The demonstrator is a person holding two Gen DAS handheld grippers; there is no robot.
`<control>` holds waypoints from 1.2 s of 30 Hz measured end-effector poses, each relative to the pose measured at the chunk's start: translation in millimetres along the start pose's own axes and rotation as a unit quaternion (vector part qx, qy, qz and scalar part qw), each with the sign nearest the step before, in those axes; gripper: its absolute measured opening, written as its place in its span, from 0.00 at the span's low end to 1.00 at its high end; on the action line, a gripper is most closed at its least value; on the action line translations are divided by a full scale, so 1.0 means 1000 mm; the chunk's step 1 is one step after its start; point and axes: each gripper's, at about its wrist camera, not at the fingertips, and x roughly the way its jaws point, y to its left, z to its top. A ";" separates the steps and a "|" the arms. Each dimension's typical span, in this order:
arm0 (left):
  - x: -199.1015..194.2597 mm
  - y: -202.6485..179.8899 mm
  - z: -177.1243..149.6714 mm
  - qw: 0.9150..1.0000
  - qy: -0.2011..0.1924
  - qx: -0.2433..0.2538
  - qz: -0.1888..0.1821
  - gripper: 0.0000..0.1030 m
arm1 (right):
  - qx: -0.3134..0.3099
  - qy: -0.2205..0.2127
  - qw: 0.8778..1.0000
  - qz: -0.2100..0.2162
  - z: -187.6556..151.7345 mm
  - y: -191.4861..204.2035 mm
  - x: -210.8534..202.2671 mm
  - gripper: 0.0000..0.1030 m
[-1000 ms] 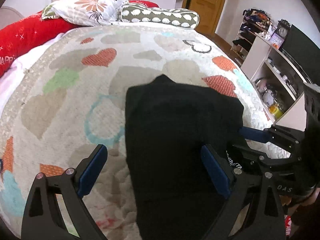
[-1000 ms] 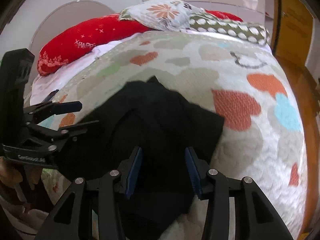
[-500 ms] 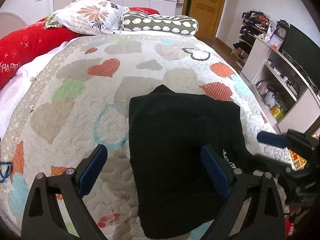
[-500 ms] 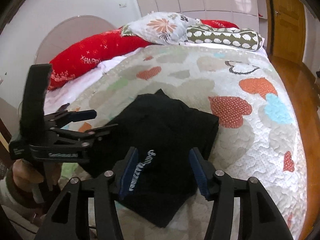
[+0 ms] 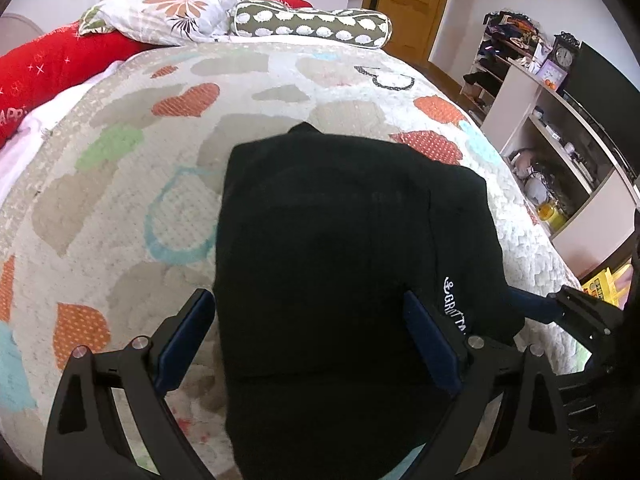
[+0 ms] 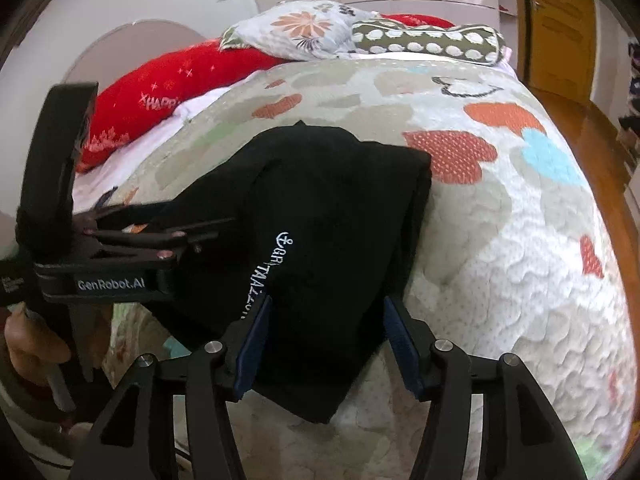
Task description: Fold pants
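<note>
Black pants (image 5: 340, 248), folded into a compact, roughly rectangular bundle, lying on the heart-patterned quilt (image 5: 120, 184) of the bed, near its foot edge and toward the right side. White lettering runs along the bundle's right flank (image 5: 454, 308); same lettering shows in the right wrist view (image 6: 264, 268). A small fabric point sticks out at the bundle's far edge.

Left hand-held gripper (image 5: 308, 344): jaws spread wide, blue pads on either side of the bundle's near end. Nothing gripped. Whether the pads touch the cloth cannot be told.

Right hand-held gripper (image 6: 326, 340): jaws parted, somewhat less wide than the left, straddling the near right corner of the pants (image 6: 320, 240). No hold on the fabric.

In the right wrist view the left hand-held gripper (image 6: 176, 236) comes in from the left edge, its fingers lying over the bundle's left part. In the left wrist view the right hand-held gripper (image 5: 532, 306) enters from the right, one blue-padded finger at the bundle's right edge.

Head of bed: red bolster (image 5: 48, 64), floral pillow (image 5: 168, 12), olive spotted bolster (image 5: 312, 28). Wooden door (image 5: 416, 0) beyond. Shelf unit (image 5: 532, 120) right of bed, a clock (image 5: 563, 56) on top.
</note>
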 end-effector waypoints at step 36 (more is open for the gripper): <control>-0.020 0.058 0.053 0.990 -0.019 -0.066 -0.121 0.50 | 0.066 -0.080 0.986 0.131 0.064 -0.019 -0.004 0.26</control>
